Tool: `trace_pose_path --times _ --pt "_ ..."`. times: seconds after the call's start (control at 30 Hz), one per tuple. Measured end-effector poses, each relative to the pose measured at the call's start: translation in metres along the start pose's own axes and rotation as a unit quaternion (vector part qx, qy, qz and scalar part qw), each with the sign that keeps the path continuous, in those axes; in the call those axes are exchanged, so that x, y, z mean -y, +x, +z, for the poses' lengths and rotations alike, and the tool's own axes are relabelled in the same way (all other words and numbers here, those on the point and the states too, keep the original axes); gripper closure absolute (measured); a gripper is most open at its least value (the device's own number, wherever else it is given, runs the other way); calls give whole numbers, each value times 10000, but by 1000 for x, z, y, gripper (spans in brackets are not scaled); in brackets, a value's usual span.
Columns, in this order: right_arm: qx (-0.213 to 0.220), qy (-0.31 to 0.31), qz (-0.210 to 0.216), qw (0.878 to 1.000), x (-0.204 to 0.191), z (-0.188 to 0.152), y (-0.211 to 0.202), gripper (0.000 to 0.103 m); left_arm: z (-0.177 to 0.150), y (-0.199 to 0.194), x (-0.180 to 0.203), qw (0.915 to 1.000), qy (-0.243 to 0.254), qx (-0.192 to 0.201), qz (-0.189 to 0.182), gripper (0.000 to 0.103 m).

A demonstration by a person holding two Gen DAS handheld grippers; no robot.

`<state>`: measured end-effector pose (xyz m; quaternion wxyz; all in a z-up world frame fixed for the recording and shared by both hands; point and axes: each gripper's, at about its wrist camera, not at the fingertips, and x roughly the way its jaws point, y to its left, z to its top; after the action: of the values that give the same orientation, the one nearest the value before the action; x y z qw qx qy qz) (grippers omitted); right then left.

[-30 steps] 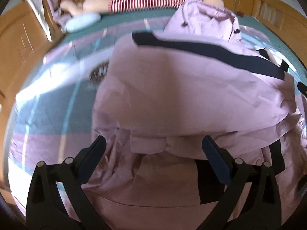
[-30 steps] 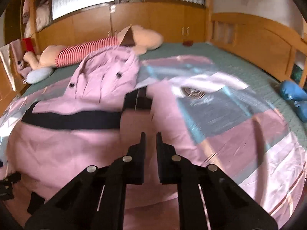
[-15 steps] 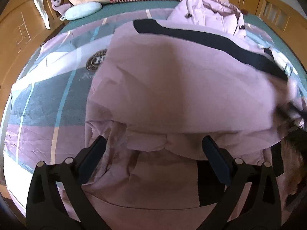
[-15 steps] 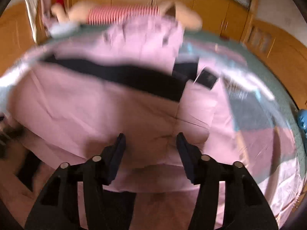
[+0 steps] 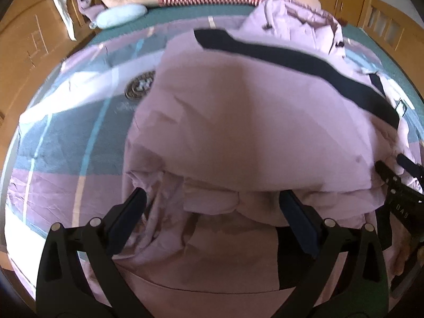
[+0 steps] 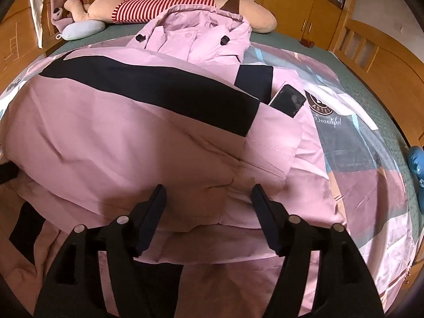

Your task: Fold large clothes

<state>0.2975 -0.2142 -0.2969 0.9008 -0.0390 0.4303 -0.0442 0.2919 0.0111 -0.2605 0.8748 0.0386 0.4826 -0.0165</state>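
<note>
Since a second ago, our right claw [image 6: 208,201] has let go — from pinched shut, its jaws are opening over the pink jacket [image 6: 127,132], nothing between them. In the left view, our left claw [image 5: 212,206] hangs spread above the jacket's hem on the bed [image 5: 66,132]. A fold seems just laid — next we'd pinch a fresh edge.

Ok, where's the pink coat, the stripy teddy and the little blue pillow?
pink coat [image 6: 148,143], right wrist view, on its folded-over back.
stripy teddy [image 6: 161,9], right wrist view, on its striped shirt.
blue pillow [image 5: 120,18], left wrist view, on its middle.
</note>
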Motion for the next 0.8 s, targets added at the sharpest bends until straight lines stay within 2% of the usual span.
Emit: trace_pose_path --times 0.1,0.17,0.23,0.33,0.37,0.4,0.47,0.53,0.57,0.6,0.63,0.8 --pt "-7 14 -27 10000 0 -1 0 32 2 0 4 9996 130 205 171 2" --pt "-6 7 -47 10000 0 -1 0 30 3 -6 4 9994 50 282 178 2" --pt "-17 32 -55 10000 1 -1 0 28 4 -19 7 9990 41 454 39 2" --pt "-49 97 -43 9999 3 -1 1 26 4 -48 14 9938 178 992 -463 2" --pt "-50 103 -42 9999 3 -1 1 25 5 -54 16 9919 225 1142 -502 2" --pt "-49 107 -44 9999 3 -2 1 25 6 -55 18 9910 295 1247 -379 2" --pt "-46 105 -54 9999 3 -2 1 25 11 -35 19 9933 372 1062 269 2" --pt "-44 97 -60 9999 3 -2 1 25 12 -6 12 9948 321 640 720 2" --pt "-48 100 -54 9999 3 -2 1 24 12 9 8 9958 300 381 771 2" --pt "-57 105 -51 9999 3 -2 1 23 12 25 4 9977 283 84 607 2" --pt "-65 112 -56 9999 3 -2 2 22 12 30 2 9981 266 -42 546 2" --pt "-172 283 -36 9994 9 -2 5 13 12 32 11 9956 490 -88 798 2"
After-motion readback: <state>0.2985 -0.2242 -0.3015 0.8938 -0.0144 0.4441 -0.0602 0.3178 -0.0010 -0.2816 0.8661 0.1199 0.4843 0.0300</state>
